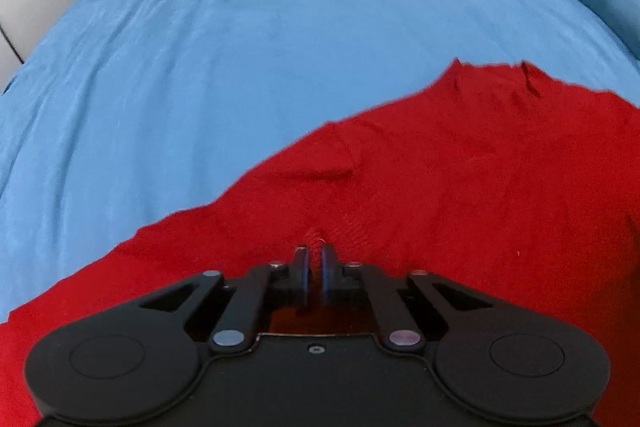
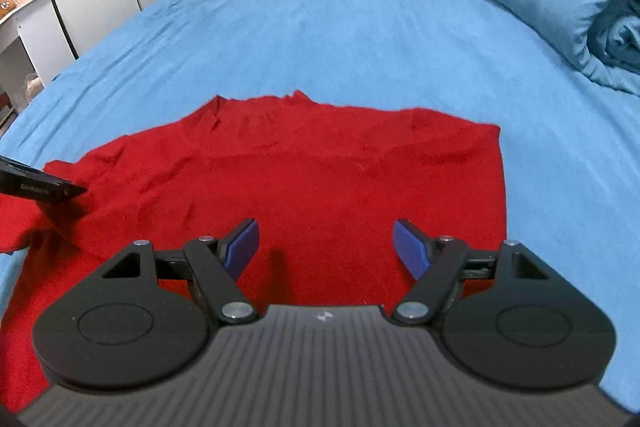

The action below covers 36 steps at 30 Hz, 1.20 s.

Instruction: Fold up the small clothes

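L gripper [image 1: 315, 253] pinched on red garment [image 2: 304, 187] | R gripper [image 2: 324, 239] held wide above it | garment spread near bed [image 2: 360, 47] edge, side partly gathered | most folds left

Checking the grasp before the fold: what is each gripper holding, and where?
The left gripper pinches the red garment at its left side. The right gripper is open, holding nothing.

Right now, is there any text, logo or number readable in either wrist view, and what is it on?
Left gripper, seen at the right wrist view's edge over the red garment: pale lettering on its black side, too blurred to read.
Right gripper housing: a small white emblem, no letters.
Left wrist view: none.
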{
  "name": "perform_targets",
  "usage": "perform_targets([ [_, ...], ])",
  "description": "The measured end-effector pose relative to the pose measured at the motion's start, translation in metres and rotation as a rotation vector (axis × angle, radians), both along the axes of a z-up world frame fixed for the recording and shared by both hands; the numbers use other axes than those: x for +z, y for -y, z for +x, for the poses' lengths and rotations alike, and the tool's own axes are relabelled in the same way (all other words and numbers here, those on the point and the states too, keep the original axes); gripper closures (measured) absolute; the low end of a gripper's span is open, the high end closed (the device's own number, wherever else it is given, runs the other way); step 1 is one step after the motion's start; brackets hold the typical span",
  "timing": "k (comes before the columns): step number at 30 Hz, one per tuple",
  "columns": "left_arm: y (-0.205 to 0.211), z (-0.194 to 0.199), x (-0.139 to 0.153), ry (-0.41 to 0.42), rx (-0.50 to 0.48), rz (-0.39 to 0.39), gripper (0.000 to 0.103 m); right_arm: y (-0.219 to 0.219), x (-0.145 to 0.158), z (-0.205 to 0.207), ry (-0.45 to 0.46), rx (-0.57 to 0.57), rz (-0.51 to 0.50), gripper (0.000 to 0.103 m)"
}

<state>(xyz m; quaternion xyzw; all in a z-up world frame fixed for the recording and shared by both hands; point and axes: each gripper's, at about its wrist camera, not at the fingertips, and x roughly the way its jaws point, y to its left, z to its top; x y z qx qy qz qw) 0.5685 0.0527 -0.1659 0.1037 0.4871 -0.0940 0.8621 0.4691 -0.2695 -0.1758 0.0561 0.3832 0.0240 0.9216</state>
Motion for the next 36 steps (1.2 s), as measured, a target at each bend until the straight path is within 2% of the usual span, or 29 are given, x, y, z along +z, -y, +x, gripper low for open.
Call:
perform_targets([
  [3, -0.004, -0.001, 0.011, 0.083, 0.030, 0.008, 0.096, 0.003, -0.006, -0.001, -0.008, -0.001, -0.024, 0.013],
  [6, -0.007, 0.004, 0.005, 0.082, 0.053, 0.005, 0.095, 0.011, -0.017, -0.001, -0.030, -0.030, -0.049, 0.013],
  [9, -0.002, 0.005, -0.010, 0.055, 0.070, 0.060, 0.081, 0.021, -0.025, -0.007, -0.038, -0.081, -0.084, 0.014],
  [11, -0.003, -0.002, -0.005, 0.071, 0.092, 0.068, 0.069, 0.030, -0.028, -0.013, -0.036, -0.119, -0.098, 0.014],
  [12, -0.004, -0.007, 0.000, 0.085, 0.109, 0.061, 0.054, 0.034, -0.029, -0.015, -0.037, -0.130, -0.093, 0.015],
  [13, -0.007, -0.014, 0.005, 0.101, 0.130, 0.056, 0.044, 0.035, -0.028, -0.017, -0.038, -0.134, -0.099, 0.015],
  [16, -0.016, -0.037, 0.019, 0.125, 0.170, 0.015, 0.041, 0.021, -0.016, -0.026, 0.014, -0.079, -0.170, 0.013],
  [19, -0.017, -0.049, 0.009, 0.078, 0.168, -0.004, 0.041, 0.010, -0.016, -0.028, -0.004, 0.007, -0.132, 0.013],
  [21, -0.018, -0.050, -0.004, 0.043, 0.186, 0.021, 0.039, 0.011, -0.026, -0.027, -0.042, 0.003, -0.139, 0.014],
  [25, -0.031, -0.049, -0.008, 0.032, 0.254, -0.064, 0.034, 0.016, -0.030, -0.028, -0.048, -0.022, -0.111, 0.013],
  [27, -0.033, -0.053, 0.000, 0.026, 0.277, -0.071, 0.036, 0.010, -0.022, -0.029, -0.041, -0.012, -0.134, 0.013],
  [29, -0.037, -0.063, 0.015, 0.036, 0.297, -0.073, 0.036, 0.003, -0.006, -0.033, -0.016, 0.010, -0.117, 0.013],
  [32, -0.056, -0.089, 0.043, 0.067, 0.336, -0.115, 0.031, -0.012, 0.024, -0.043, 0.015, 0.044, -0.094, 0.012],
  [35, -0.085, -0.117, 0.073, 0.094, 0.399, -0.147, 0.015, -0.038, 0.059, -0.051, 0.031, 0.072, -0.082, 0.003],
  [36, -0.094, -0.126, 0.081, 0.103, 0.425, -0.150, 0.001, -0.050, 0.072, -0.054, 0.040, 0.077, -0.074, 0.000],
])
